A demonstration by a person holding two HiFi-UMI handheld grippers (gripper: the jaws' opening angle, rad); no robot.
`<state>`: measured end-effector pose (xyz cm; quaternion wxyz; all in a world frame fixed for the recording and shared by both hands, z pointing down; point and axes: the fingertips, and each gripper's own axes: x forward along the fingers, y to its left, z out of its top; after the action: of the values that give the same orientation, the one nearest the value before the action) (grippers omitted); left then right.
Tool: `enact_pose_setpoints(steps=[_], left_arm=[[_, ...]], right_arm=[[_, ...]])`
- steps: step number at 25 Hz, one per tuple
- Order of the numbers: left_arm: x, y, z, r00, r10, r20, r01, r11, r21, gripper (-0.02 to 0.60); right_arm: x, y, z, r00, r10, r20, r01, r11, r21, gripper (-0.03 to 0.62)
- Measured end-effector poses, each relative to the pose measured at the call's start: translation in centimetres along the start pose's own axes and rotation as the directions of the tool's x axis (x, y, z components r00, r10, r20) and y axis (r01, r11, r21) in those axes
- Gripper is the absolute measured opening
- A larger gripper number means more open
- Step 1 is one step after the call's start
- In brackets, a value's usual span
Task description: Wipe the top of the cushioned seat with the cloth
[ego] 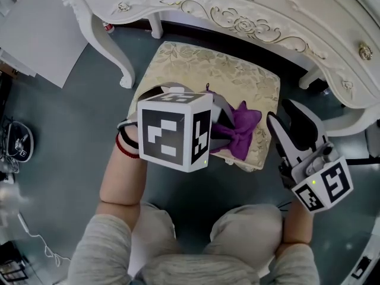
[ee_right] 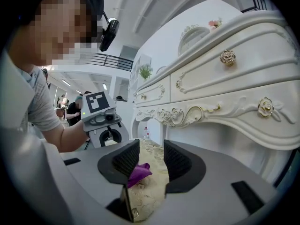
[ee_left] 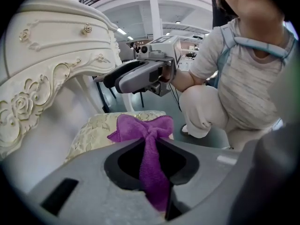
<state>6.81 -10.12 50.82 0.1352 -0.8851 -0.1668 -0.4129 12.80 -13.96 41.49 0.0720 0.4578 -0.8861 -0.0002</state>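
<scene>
Your left gripper [ego: 221,126] sits closest, fingers pinching the purple cloth [ego: 242,129], which bunches like a bow on the cushioned seat [ego: 208,70] at its 5 o'clock corner. Right gripper [ego: 290,122] hangs at 3 o'clock from the cloth, just past the seat edge, fingers spread, gripping nothing. White dresser [ego: 285,22] at 12.

Left claw [ego: 221,127] pinching purple cloth [ego: 242,128] on cushioned seat [ego: 205,70], right claw [ego: 287,115] alongside
</scene>
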Motion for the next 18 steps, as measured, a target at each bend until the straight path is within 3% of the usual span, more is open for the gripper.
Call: enact_pose_setpoints(steps=[18], left_arm=[[3.7, -0.5, 4.0, 0.999, 0.02, -0.027, -0.017, 0.993, 0.114, 0.075]], right_arm=[[-0.9, -1.0, 0.4, 0.999, -0.04, 0.011, 0.04, 0.999, 0.006, 0.163]])
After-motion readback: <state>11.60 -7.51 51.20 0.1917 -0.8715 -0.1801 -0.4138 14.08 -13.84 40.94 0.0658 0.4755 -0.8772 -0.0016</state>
